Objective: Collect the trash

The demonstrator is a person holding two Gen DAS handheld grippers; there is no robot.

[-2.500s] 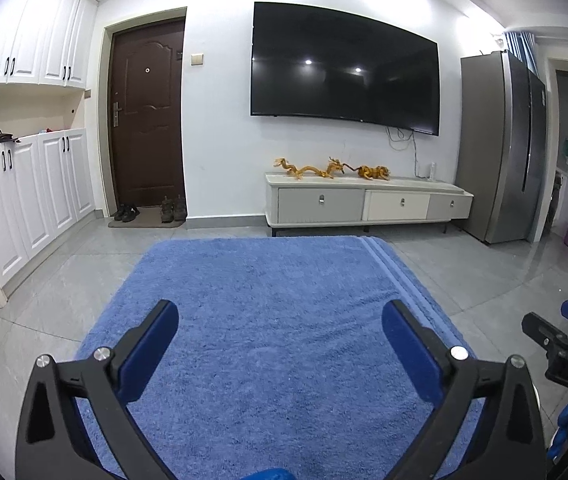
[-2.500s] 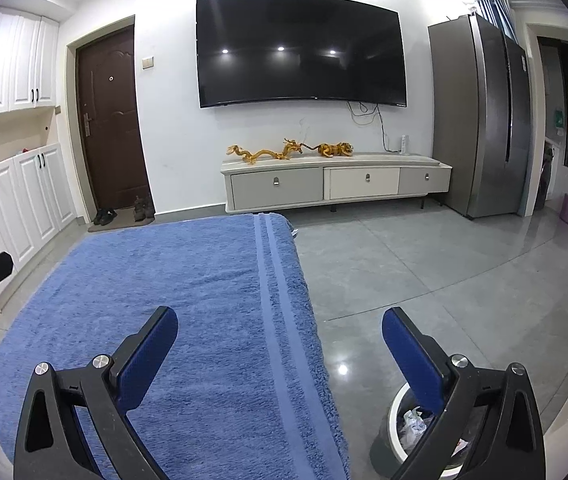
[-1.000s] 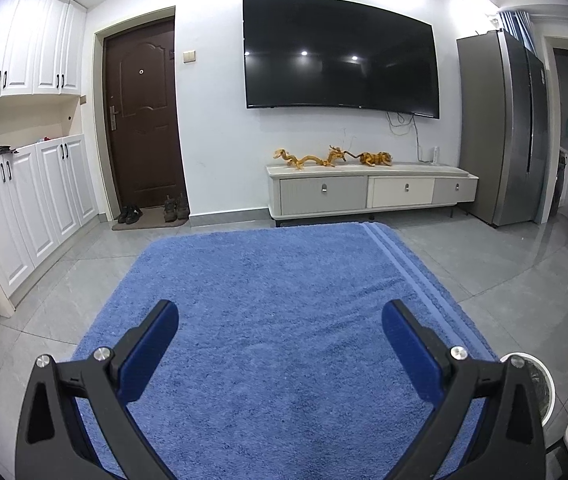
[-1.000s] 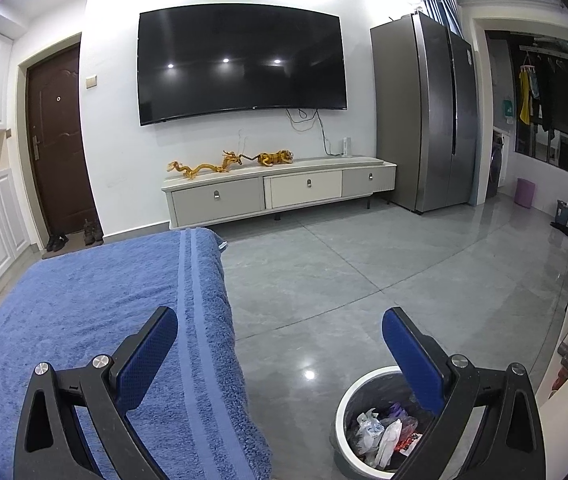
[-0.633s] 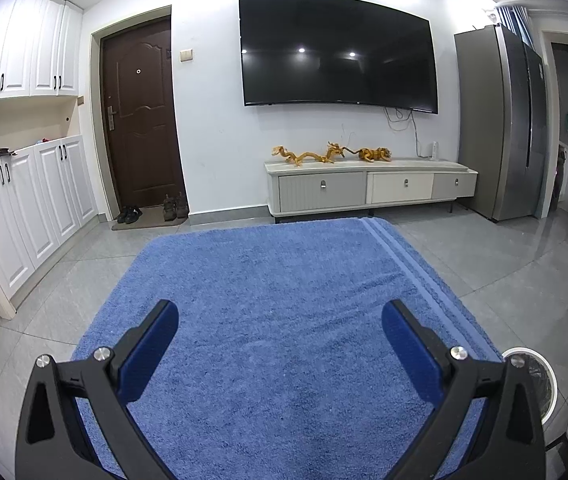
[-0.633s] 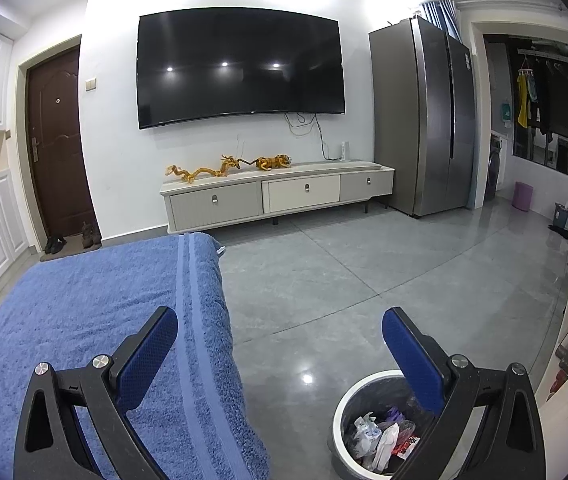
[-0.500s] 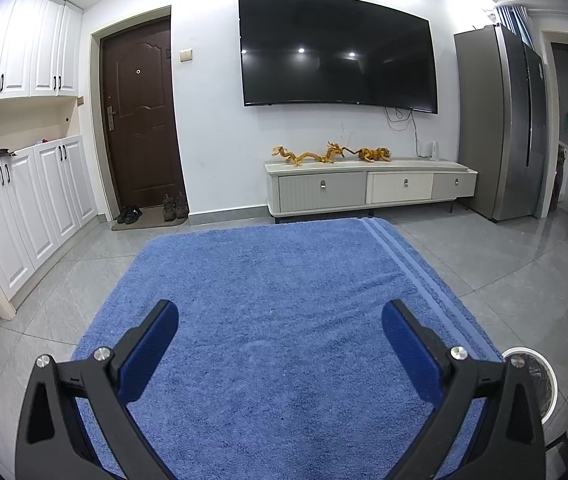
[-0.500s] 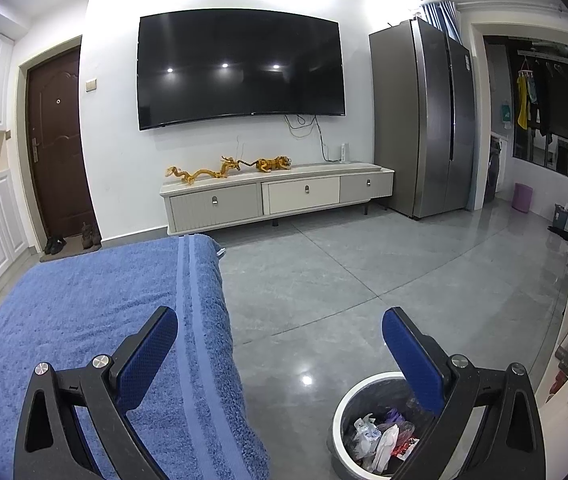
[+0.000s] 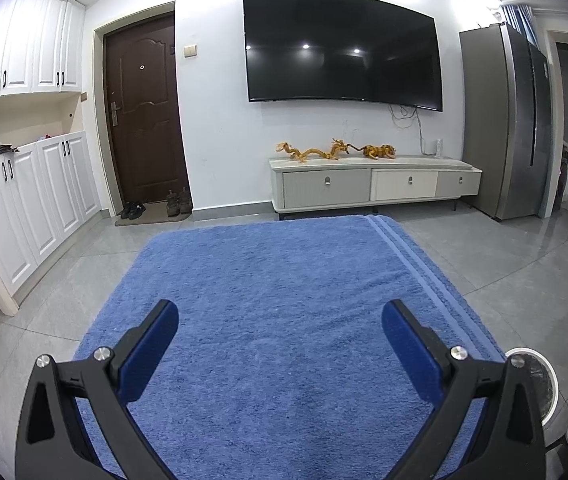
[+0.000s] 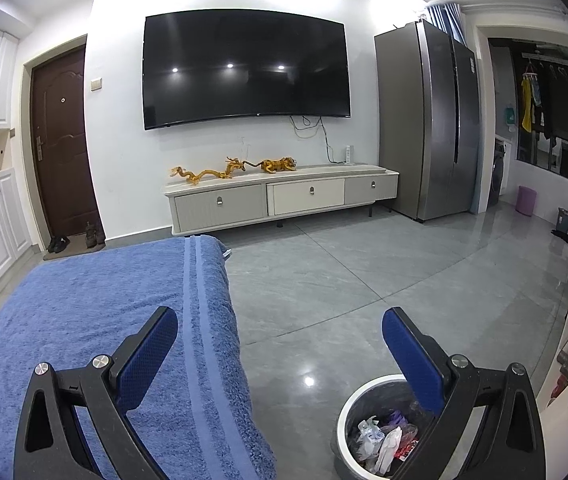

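Note:
A white-rimmed trash bin (image 10: 364, 396) stands on the grey floor at the lower right of the right wrist view, holding crumpled wrappers and plastic (image 10: 384, 440). Its rim also shows in the left wrist view (image 9: 546, 376). My right gripper (image 10: 280, 330) is open and empty, its right finger above the bin. My left gripper (image 9: 280, 322) is open and empty over the blue rug (image 9: 284, 300). No loose trash shows on the rug or floor.
A TV cabinet (image 10: 280, 196) with gold dragon figures stands at the far wall under a large TV (image 10: 244, 68). A fridge (image 10: 432, 120) is at the right. White cupboards (image 9: 24, 208) and a brown door (image 9: 144, 112) are at the left.
Over 2.5 s both views rose and the right one swung to the right, bringing the bin into view. In the last half second almost nothing moved.

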